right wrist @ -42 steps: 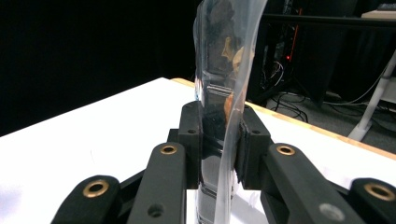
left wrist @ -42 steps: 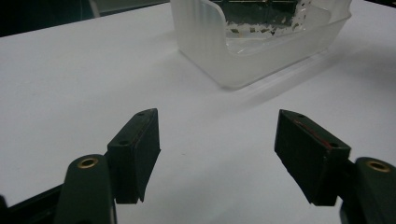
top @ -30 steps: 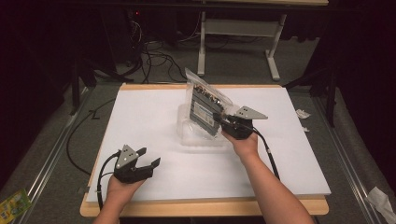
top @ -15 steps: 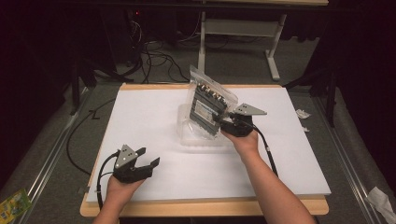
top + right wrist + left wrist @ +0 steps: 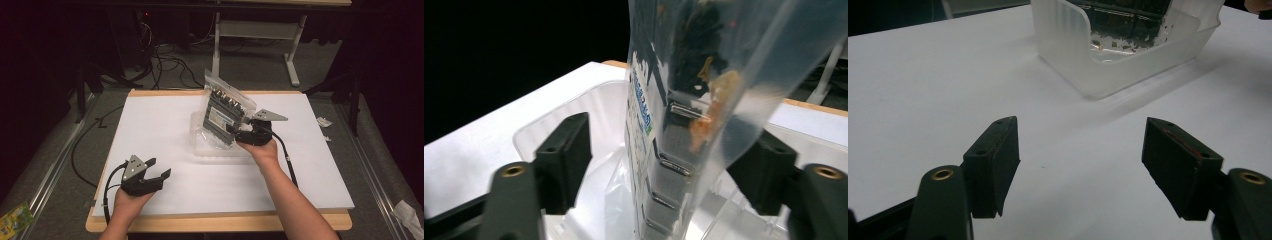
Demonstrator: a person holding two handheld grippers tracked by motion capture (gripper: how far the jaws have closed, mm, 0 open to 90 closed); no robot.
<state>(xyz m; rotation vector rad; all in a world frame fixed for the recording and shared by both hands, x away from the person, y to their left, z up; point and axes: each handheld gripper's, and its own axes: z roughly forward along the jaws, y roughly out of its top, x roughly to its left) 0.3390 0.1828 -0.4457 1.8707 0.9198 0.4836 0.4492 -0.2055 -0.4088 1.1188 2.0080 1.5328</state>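
Nearest the person, at about seven o'clock on the white counter (image 5: 165,125), the left gripper (image 5: 159,176) rests idle in the hand, its fingers (image 5: 995,160) spread wide with bare counter between them. It points toward the work and touches nothing.

Farther in, just right of the counter's centre, sits a clear plastic tub (image 5: 200,145); the left gripper view shows its frosted wall (image 5: 1068,45) and the dark bottom edge of the load standing inside it. That load is a bagged circuit board (image 5: 222,115), a grey board with a row of metal connectors, sealed in a transparent pouch. It stands nearly upright, tilted a little, its lower end down in the tub and its top sticking up toward twelve o'clock.

The right gripper (image 5: 235,131) meets the board from three o'clock. In the right gripper view its fingers (image 5: 566,150) stand apart on either side of the pouch (image 5: 704,90), the left one clear of it; whether the right one touches is hidden behind the plastic.

By my reading, the step in hand is setting the bagged board into the tub, or steadying it there. The next move calls for care: since the board leans on its edge, it needs a firm pinch before lifting or laying it flat, or a slow withdrawal so the pouch does not topple.
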